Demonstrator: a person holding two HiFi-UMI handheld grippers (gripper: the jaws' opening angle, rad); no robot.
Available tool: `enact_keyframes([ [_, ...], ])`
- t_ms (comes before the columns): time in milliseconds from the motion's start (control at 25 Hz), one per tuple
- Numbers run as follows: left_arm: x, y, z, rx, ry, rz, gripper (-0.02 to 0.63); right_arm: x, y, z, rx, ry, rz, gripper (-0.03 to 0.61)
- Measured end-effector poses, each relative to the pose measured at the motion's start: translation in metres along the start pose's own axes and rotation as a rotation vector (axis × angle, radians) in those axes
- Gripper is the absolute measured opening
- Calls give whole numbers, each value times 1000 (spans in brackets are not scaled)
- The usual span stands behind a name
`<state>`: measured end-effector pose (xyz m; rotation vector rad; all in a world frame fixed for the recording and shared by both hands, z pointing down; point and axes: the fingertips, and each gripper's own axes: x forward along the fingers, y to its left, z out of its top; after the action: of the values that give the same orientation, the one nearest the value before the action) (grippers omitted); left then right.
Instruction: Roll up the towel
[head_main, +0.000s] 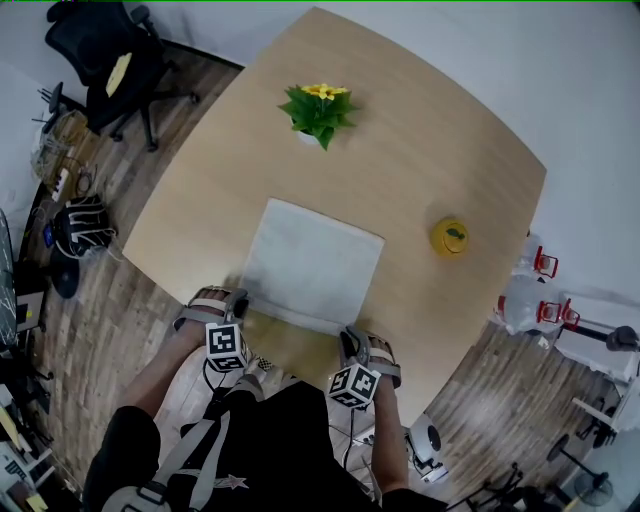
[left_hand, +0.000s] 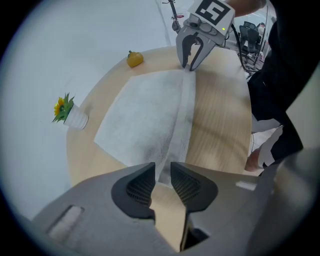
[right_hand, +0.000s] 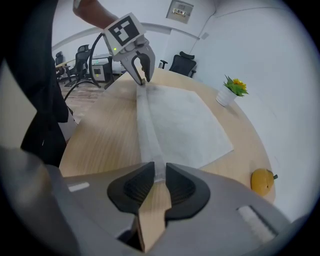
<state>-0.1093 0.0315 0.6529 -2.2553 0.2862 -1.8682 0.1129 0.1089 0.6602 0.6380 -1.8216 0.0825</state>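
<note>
A white towel (head_main: 312, 262) lies flat on the round wooden table (head_main: 430, 150), with its near edge folded over into a narrow strip (left_hand: 182, 120) (right_hand: 147, 130). My left gripper (head_main: 240, 300) (left_hand: 161, 177) stands at the strip's left end, pointing steeply down with its jaws open. The towel's end lies just at the gap and the pads do not press on it. My right gripper (head_main: 348, 340) (right_hand: 160, 180) stands open in the same way at the strip's right end. Each gripper shows in the other's view, the right gripper (left_hand: 190, 67) and the left gripper (right_hand: 143, 80).
A small potted plant with yellow flowers (head_main: 318, 110) stands at the table's far side. A yellow fruit-shaped object (head_main: 450, 237) sits to the towel's right. A black office chair (head_main: 105, 55) and cables are on the floor to the left. The table's near edge is right by my grippers.
</note>
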Motion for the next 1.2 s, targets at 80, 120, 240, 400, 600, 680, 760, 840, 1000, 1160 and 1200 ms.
enact_keyframes([
  [80,3,4,-1,-5,3,7,128,1,0,0,6,1,-2,84],
  [120,4,4,-1,-3,5,6,133,2,0,0,11,0,-3,84],
  [240,6,5,-1,-3,10,4,133,3,-2,0,24,0,-12,86],
  [400,7,6,-1,-15,-2,21,132,5,-5,-1,30,-4,-26,93],
  [600,4,6,-3,-18,2,48,140,2,-5,1,-1,3,-56,110],
  [680,-1,9,-4,-23,9,64,144,-3,-7,2,-4,2,-70,114],
  [760,-6,11,-5,-30,9,80,153,-10,-8,3,-6,2,-87,117],
  [840,-14,13,-7,-29,6,100,153,-17,-9,5,-12,-1,-107,117],
  [1000,-30,13,-4,-25,1,124,153,-31,-7,10,-31,-16,-124,117],
  [1160,-40,-4,8,6,-33,99,153,-33,7,18,-65,-30,-95,117],
  [1200,-40,-9,11,15,-38,89,153,-31,11,20,-71,-32,-88,117],
])
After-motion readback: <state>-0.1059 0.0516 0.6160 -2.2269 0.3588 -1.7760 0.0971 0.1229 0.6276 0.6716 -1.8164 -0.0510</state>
